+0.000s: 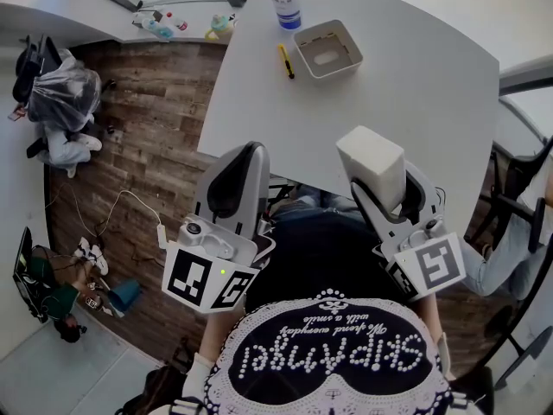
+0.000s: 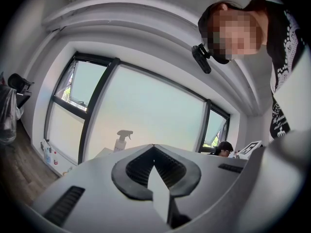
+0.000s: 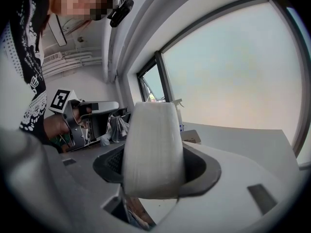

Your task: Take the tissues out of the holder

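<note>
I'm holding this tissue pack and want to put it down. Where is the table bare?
The table is bare right of the holder and all across the near half, from the yellow pen to the near edge. It is crowded only at the far end, where spray bottle, pen and holder stand close together.

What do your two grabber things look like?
The left gripper and right gripper are light grey plastic with dark ribbed pads inside the jaws. Each carries a white cube of black square markers. The top worn is black with white print.
</note>
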